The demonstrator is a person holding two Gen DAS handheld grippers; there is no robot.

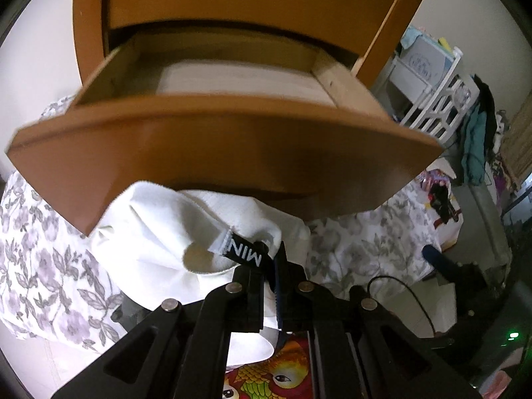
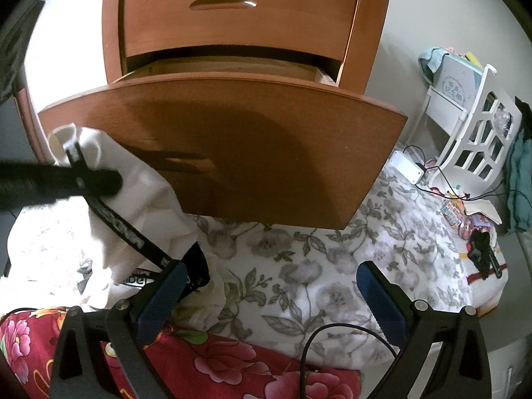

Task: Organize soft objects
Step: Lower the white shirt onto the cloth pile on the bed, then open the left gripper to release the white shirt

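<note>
My left gripper is shut on a white cloth bag by its black strap with white letters, holding it just below the front of the open lower drawer of a wooden nightstand. In the right wrist view the same white bag hangs at the left from the left gripper's fingers, its black strap running down past my right gripper. My right gripper is open and empty above the floral bedsheet, in front of the drawer front.
The drawer holds a flat pale folded item. The upper drawer is shut. A red floral quilt lies below the grippers. A white rack, a power strip and clutter stand at the right.
</note>
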